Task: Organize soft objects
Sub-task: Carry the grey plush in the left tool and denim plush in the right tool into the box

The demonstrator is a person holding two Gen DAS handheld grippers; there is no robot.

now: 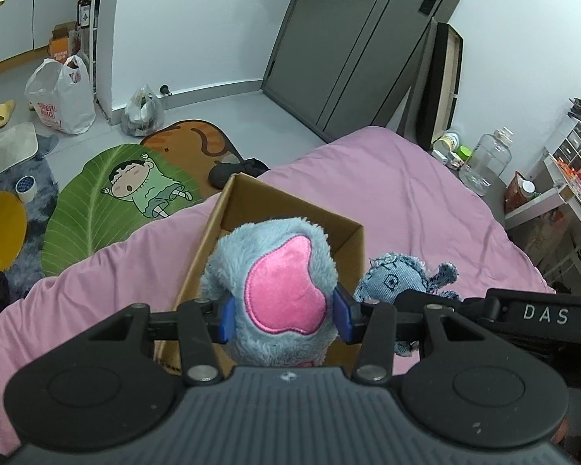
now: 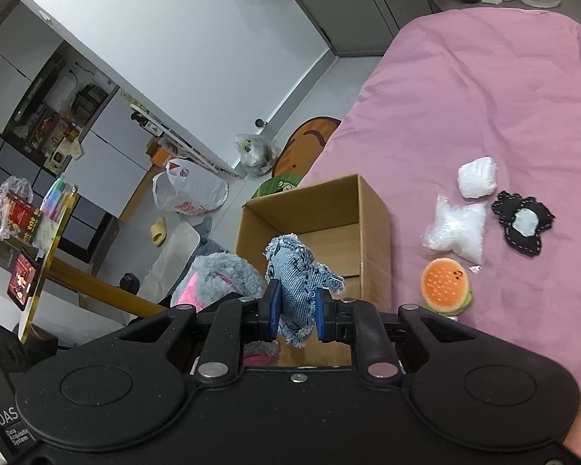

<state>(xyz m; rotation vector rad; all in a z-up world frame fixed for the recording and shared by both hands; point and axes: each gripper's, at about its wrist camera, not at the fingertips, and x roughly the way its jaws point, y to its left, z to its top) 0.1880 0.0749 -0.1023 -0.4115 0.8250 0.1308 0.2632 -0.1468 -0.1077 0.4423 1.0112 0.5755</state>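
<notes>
My left gripper (image 1: 284, 319) is shut on a fluffy grey-blue plush toy with a pink patch (image 1: 279, 290), held in front of an open cardboard box (image 1: 290, 209) on the pink bed. My right gripper (image 2: 296, 316) is shut on a small denim doll (image 2: 298, 275), held above the near edge of the same cardboard box (image 2: 372, 209). The denim doll (image 1: 403, 275) also shows to the right of the box in the left wrist view. The grey plush (image 2: 220, 275) shows left of the denim doll in the right wrist view. The box looks empty inside.
On the pink bedspread (image 2: 484, 97) right of the box lie a plush hamburger (image 2: 445, 285), two white soft packets (image 2: 457, 228), and a black-and-white felt piece (image 2: 523, 223). Floor mats (image 1: 116, 193) and plastic bags (image 1: 62, 97) lie beyond the bed. A shelf (image 1: 554, 193) stands right.
</notes>
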